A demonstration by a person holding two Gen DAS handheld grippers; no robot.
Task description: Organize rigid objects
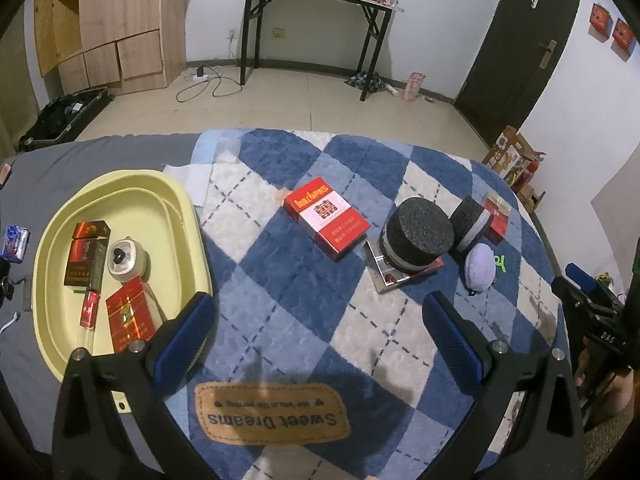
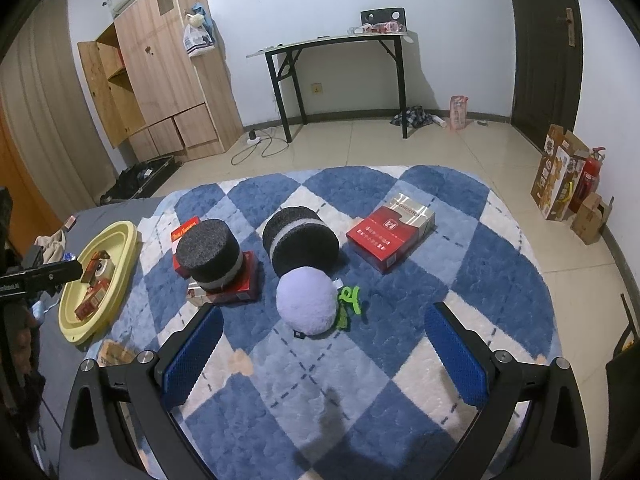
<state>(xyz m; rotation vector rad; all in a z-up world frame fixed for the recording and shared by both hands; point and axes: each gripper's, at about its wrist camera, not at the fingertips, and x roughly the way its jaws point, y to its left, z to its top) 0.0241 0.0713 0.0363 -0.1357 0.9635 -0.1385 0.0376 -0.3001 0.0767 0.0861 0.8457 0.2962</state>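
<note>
While both hover | left gripper [image 1: 320, 332] spread | right gripper [image 2: 324, 344] spread | blanket [image 2: 500, 264] bare between jaws

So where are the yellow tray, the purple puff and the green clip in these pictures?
yellow tray [image 1: 120, 196]: left wrist view, on its bare inner floor near the far rim.
purple puff [image 2: 306, 302]: right wrist view, middle of its round face.
green clip [image 2: 350, 298]: right wrist view, on its upper loop beside the puff.

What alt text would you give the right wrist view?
The open right claw hovers over a blue-and-white checked plush blanket, facing a round lilac plush cushion and a green plastic hair clip. Behind them lie two black foam cylinders and a red cigarette pack; a pale yellow oval tray sits far left.
</note>
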